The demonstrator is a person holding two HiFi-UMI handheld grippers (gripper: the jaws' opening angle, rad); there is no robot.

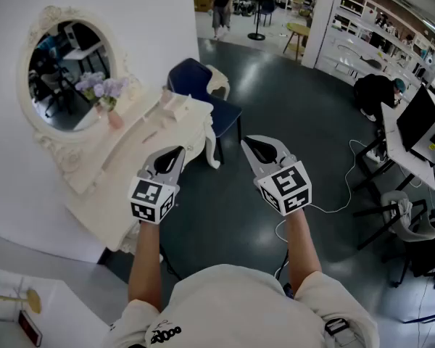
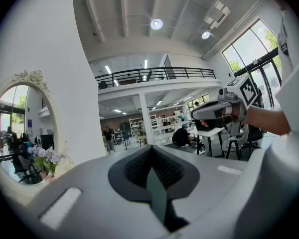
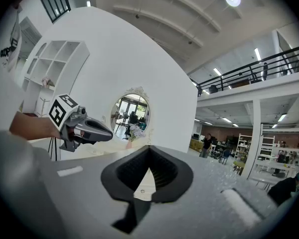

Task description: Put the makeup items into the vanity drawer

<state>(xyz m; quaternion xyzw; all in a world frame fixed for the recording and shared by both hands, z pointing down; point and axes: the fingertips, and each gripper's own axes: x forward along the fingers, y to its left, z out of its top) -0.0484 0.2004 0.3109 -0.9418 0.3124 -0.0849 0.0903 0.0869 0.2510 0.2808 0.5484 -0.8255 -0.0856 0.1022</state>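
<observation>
The white vanity [image 1: 134, 169] stands against the wall at the left, under an oval mirror [image 1: 67, 75] with a vase of lilac flowers [image 1: 104, 91]. Small pale items [image 1: 175, 101] lie on its far end, too small to name. Its drawer front does not show. My left gripper [image 1: 179, 151] is raised in the air just right of the vanity, shut and holding nothing. My right gripper [image 1: 248, 143] hovers beside it over the dark floor, shut and empty too. In the left gripper view the jaws [image 2: 150, 149] meet; in the right gripper view the jaws [image 3: 149, 149] meet as well.
A blue chair [image 1: 205, 87] with a white cloth stands behind the vanity's far end. A white table [image 1: 29, 317] with a gold stand sits at the lower left. Desks with a monitor [image 1: 429, 125], a stool and a floor cable [image 1: 341, 198] fill the right side; a person [image 1: 221, 4] stands far back.
</observation>
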